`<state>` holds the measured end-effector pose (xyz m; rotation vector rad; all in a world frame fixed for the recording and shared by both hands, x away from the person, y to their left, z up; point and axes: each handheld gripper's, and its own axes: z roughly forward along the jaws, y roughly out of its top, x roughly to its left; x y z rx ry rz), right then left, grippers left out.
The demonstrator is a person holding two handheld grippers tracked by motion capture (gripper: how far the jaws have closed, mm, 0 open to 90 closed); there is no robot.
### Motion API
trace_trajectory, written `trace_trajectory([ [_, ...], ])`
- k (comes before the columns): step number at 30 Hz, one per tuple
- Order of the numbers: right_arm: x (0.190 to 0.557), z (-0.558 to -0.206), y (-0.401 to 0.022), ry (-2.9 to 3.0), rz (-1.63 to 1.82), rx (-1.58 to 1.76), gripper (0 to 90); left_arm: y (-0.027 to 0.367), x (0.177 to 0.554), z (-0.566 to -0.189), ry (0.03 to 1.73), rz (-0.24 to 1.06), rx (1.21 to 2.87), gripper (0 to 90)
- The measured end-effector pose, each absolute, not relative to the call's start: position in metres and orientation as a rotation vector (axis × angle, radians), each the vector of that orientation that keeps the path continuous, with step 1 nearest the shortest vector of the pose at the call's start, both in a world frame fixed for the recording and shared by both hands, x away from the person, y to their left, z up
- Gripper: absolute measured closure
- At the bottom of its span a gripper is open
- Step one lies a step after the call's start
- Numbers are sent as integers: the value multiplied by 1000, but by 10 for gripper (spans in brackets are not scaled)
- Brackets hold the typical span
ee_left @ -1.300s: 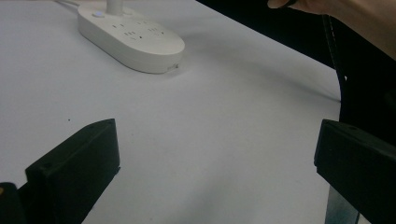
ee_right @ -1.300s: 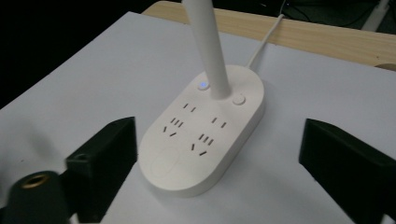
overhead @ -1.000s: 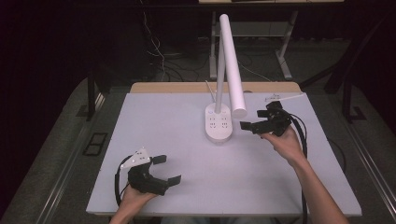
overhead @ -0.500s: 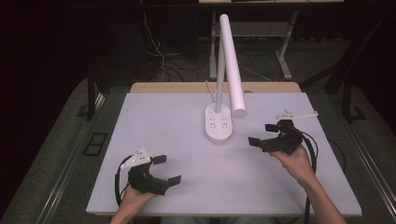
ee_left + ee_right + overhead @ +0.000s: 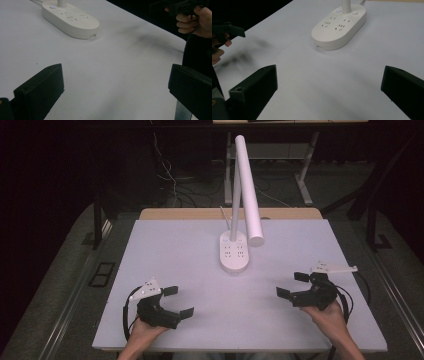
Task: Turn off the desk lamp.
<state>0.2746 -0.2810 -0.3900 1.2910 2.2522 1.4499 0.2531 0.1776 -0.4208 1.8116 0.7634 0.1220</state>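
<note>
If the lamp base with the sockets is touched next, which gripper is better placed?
Probably the right gripper: it sits open, fingers aimed toward the lamp base, apparently slightly nearer. The left gripper is also open, near the table's front edge.

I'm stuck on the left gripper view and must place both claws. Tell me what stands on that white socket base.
Observer: A white lamp; its post rises from the base's far end, and its long head slants down toward the right.
Operator: Say where my left claw sits.
Observer: The left claw is near the table's front left, open, holding nothing.
Operator: Report the right one.
Observer: The right claw is near the front right, open, pointing left.
</note>
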Motion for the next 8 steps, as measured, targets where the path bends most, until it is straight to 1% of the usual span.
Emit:
trace_trajectory([
  [8,249,-405,-286,2233,1443,1315,7,177,253,-421,767,120,1814,0],
])
